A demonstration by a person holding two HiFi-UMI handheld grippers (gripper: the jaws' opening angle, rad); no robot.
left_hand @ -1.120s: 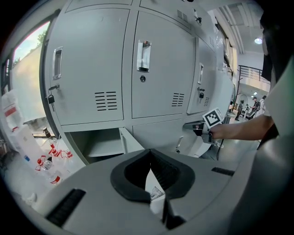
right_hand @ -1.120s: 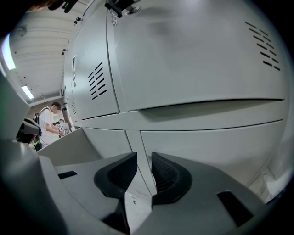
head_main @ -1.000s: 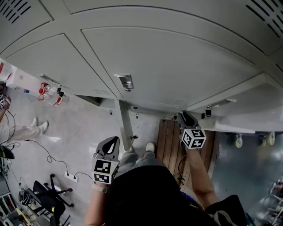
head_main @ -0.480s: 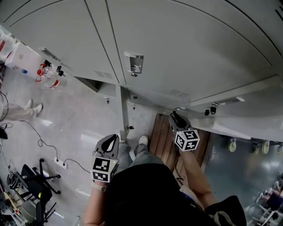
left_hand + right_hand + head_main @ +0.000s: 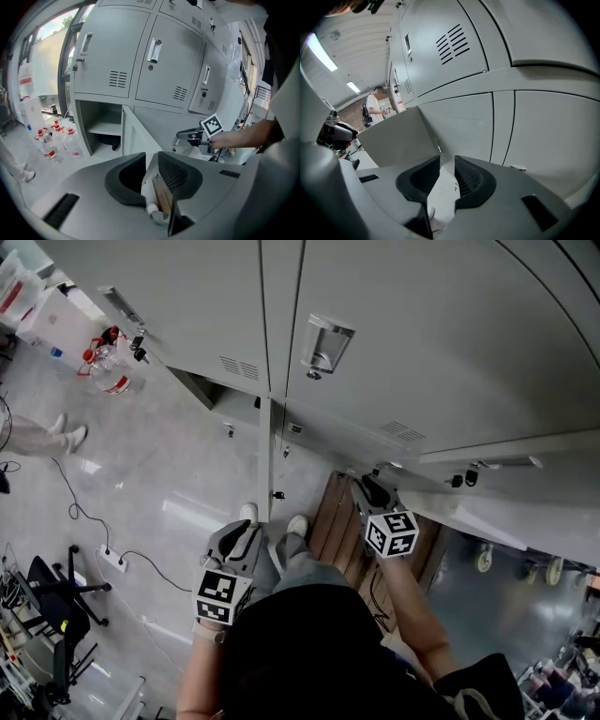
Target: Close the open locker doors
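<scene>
Along the lower row of the locker bank (image 5: 422,352), two doors hang open. Your right gripper (image 5: 446,161) seems to pinch the right door (image 5: 393,136) by its free edge at eleven o'clock, likely to swing it home. The left door (image 5: 136,138) waits at twelve o'clock of your left gripper (image 5: 151,161), whose empty jaws have just been opening to a narrow gap.

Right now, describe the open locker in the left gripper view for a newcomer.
Find the grey locker wall. In its bottom row, at the left end, is the open locker, door swung outward. It alone shows a shelf inside, and red-capped bottles stand beside it.
</scene>
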